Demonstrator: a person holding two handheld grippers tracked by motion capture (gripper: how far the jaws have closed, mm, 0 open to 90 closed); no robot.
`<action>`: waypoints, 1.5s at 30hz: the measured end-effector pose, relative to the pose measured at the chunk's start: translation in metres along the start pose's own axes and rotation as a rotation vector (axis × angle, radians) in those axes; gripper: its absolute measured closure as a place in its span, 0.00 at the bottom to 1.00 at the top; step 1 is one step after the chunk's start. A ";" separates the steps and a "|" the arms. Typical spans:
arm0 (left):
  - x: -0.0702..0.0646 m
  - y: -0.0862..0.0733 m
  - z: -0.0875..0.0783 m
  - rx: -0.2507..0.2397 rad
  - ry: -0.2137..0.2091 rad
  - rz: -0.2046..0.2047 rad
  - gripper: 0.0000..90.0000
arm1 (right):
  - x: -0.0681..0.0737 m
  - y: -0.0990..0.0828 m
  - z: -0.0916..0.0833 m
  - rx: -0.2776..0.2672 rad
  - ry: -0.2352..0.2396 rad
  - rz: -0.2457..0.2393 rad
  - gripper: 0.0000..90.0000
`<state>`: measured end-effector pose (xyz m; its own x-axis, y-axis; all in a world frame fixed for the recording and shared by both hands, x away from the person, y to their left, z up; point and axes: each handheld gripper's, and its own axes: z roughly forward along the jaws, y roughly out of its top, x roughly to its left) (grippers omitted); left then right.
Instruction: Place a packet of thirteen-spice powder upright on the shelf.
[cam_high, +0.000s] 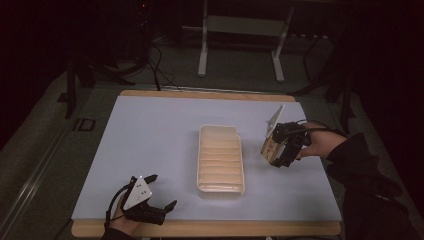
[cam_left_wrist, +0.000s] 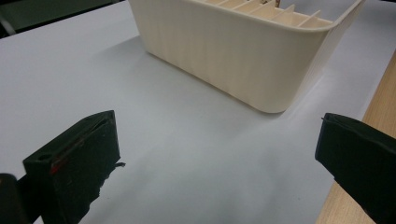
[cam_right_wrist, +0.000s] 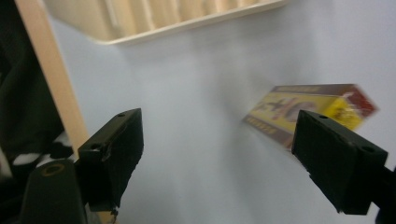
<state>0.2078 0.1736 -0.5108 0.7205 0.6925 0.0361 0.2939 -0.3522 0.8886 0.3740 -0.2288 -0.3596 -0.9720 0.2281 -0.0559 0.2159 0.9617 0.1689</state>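
Observation:
A cream ribbed tray (cam_high: 220, 159) lies lengthwise in the middle of the pale mat and holds nothing I can see. My left gripper (cam_high: 163, 191) rests near the front left edge, open, with its jaws pointing toward the tray (cam_left_wrist: 233, 51); nothing lies between the jaws of the left gripper (cam_left_wrist: 219, 130). To the tray's right, my right gripper (cam_high: 276, 152) hovers over a small yellow and brown box (cam_high: 268, 148). In the right gripper view the right gripper (cam_right_wrist: 224, 128) is open, and the blurred box (cam_right_wrist: 303, 109) lies on the mat just beyond its right jaw.
The mat (cam_high: 150, 135) covers a wooden tabletop whose bare edge (cam_high: 200, 229) runs along the front. A dark sleeve (cam_high: 360, 170) comes in from the right. Table legs and cables stand on the dim floor behind.

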 end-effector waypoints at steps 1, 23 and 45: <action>0.000 0.000 0.000 0.000 0.000 0.001 0.00 | -0.003 0.000 -0.001 -0.008 -0.009 0.014 0.19; 0.001 0.000 0.000 0.005 -0.006 0.003 0.00 | -0.068 -0.008 0.020 -0.040 -0.060 0.399 0.30; 0.001 -0.001 0.001 0.006 -0.007 0.003 0.00 | -0.079 -0.004 0.062 0.116 -0.003 0.537 0.63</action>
<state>0.2084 0.1740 -0.5117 0.7257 0.6871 0.0355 0.2957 -0.3580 0.8857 0.4556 -0.2410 -0.4167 -0.7222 0.6917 0.0059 0.6905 0.7204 0.0650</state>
